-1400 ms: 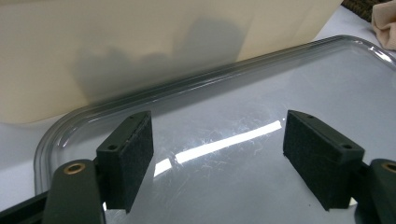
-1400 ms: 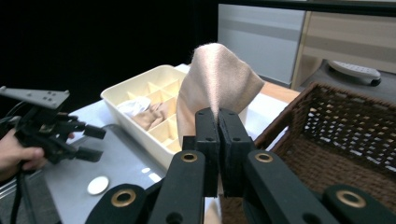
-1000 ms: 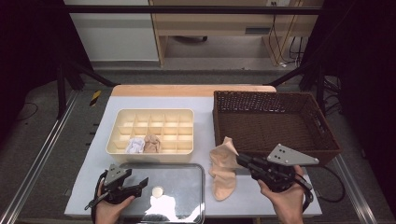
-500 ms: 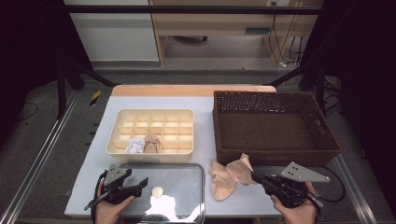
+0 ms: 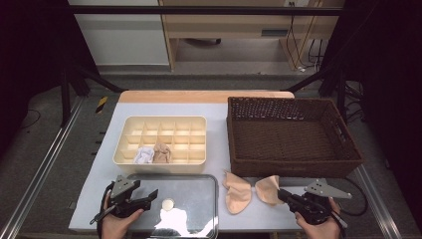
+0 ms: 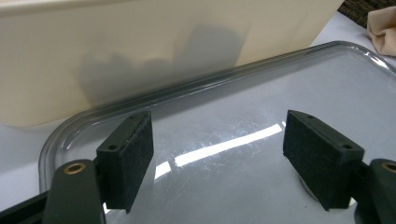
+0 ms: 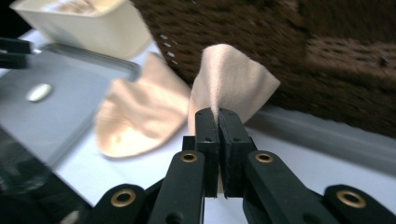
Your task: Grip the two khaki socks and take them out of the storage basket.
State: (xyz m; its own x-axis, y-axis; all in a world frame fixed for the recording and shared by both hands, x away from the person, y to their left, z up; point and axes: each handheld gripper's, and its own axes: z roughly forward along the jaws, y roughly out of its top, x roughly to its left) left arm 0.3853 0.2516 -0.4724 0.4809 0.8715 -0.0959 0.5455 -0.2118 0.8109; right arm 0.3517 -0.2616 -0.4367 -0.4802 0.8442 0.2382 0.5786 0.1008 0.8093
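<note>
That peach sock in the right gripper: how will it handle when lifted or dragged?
Probably floppy: the peach sock sags and folds on the table away from the right gripper. Likely light, since a thin edge pinch holds it. Dragged, it may bunch rather than slide flat.

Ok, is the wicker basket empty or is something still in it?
Empty. The high view shows the wicker basket with a bare woven floor; the peach sock lies outside it on the table.
</note>
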